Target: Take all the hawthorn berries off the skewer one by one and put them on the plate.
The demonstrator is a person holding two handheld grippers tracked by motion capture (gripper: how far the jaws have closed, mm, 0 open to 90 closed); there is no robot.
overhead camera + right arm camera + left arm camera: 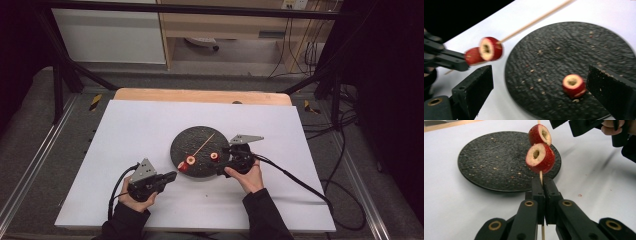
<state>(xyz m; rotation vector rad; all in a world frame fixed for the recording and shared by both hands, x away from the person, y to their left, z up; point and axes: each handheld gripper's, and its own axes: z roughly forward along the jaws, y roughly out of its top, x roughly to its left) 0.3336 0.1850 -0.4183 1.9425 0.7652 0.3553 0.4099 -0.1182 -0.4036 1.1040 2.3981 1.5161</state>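
Skewering fruit, part done: left tool (543,185) clamped on skewer (540,177) carrying two cored red fruit pieces (540,158) beside the black plate (486,162); right tool (539,92) jaws apart around the third piece (573,85), unthreaded on the plate.

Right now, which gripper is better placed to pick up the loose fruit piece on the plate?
Right gripper: its open jaws flank the loose fruit piece on the plate. Left gripper is shut on the skewer.
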